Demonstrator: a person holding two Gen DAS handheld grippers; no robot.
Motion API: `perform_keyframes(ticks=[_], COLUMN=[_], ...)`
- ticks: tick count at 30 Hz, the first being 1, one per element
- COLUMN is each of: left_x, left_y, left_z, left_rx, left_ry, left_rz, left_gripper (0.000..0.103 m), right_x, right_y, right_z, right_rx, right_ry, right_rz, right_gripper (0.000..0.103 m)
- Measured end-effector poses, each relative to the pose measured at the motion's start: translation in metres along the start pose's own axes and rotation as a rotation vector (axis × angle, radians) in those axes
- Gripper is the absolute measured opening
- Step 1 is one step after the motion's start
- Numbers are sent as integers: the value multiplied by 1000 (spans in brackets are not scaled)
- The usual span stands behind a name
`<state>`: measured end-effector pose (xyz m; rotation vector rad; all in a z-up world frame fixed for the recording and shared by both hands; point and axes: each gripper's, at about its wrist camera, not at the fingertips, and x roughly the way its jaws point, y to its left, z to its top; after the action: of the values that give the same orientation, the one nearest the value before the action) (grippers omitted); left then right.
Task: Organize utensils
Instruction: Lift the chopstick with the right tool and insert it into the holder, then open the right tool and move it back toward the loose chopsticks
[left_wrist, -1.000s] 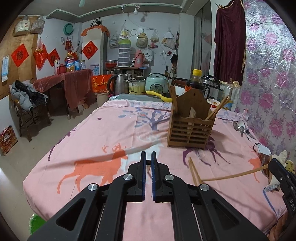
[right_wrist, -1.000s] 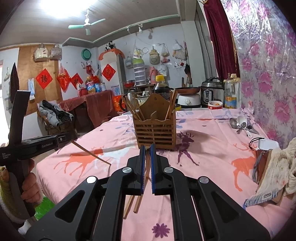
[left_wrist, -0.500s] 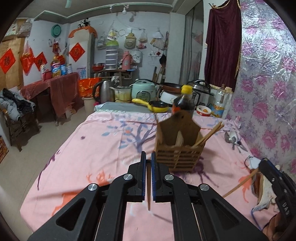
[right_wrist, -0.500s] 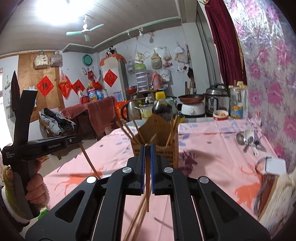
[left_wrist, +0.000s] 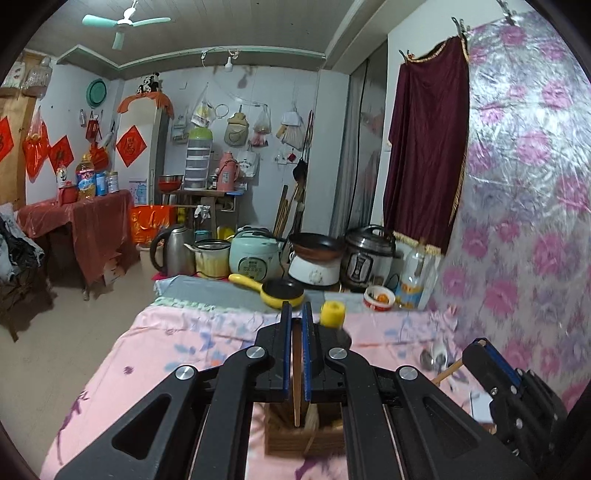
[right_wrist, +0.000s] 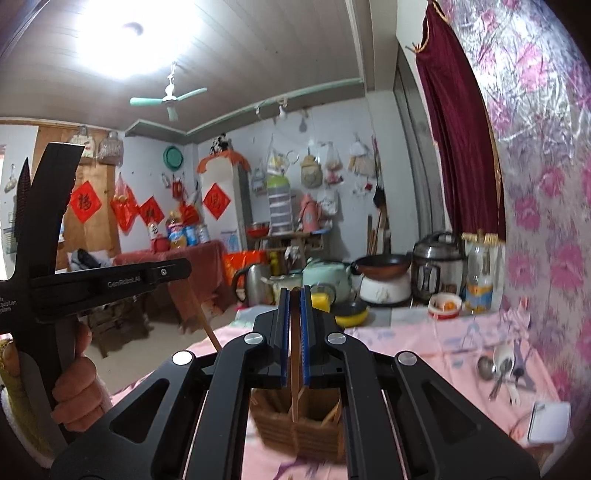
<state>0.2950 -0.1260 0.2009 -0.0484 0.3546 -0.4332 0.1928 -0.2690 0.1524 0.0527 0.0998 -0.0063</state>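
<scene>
1. Plainly, the left gripper (left_wrist: 294, 349) and the right gripper (right_wrist: 294, 332) each clamp one wooden chopstick (left_wrist: 296, 384), tips hanging over the wooden holder (right_wrist: 295, 424) on the pink tablecloth (left_wrist: 166, 354).
2. Either chopstick (right_wrist: 294, 376) could strike the holder's divider or rim and skid outside if released tilted.
3. Both sticks look slender, pale brown and smooth, so they could pivot in the pads.
</scene>
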Motion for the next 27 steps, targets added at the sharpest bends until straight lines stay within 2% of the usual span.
perform_keyframes(ticks=[4, 6, 7, 9, 10, 11, 13, 17, 19, 27], left_x=[45, 70, 77, 92, 91, 89, 82, 54, 36, -45], left_y=[3, 5, 7, 10, 17, 21, 32, 57, 66, 87], left_z=[-10, -29, -37, -57, -64, -69, -73, -77, -78, -93], left_rx=[-27, -28, -28, -26, -34, -46, -63, -90, -97, -140], left_ry=[50, 91, 108, 166, 171, 167, 168, 151, 138, 85], left_rz=[-7, -9, -7, 21, 37, 56, 77, 149, 181, 253], left_gripper=[6, 6, 8, 33, 52, 57, 58, 72, 75, 87], right_x=[37, 59, 66, 73, 74, 73, 64, 41, 26, -42], right_y=[-11, -18, -20, -27, -29, -31, -30, -25, -22, -1], right_z=[-11, -27, -35, -48, -51, -53, -52, -43, -39, -35], right_rx=[17, 25, 29, 55, 63, 65, 64, 74, 82, 102], right_ry=[23, 83, 124, 168, 172, 168, 146, 102, 83, 44], right_rz=[-23, -22, -18, -17, -15, -18, -24, -21, -22, -12], right_gripper=[6, 7, 11, 12, 13, 14, 17, 29, 34, 42])
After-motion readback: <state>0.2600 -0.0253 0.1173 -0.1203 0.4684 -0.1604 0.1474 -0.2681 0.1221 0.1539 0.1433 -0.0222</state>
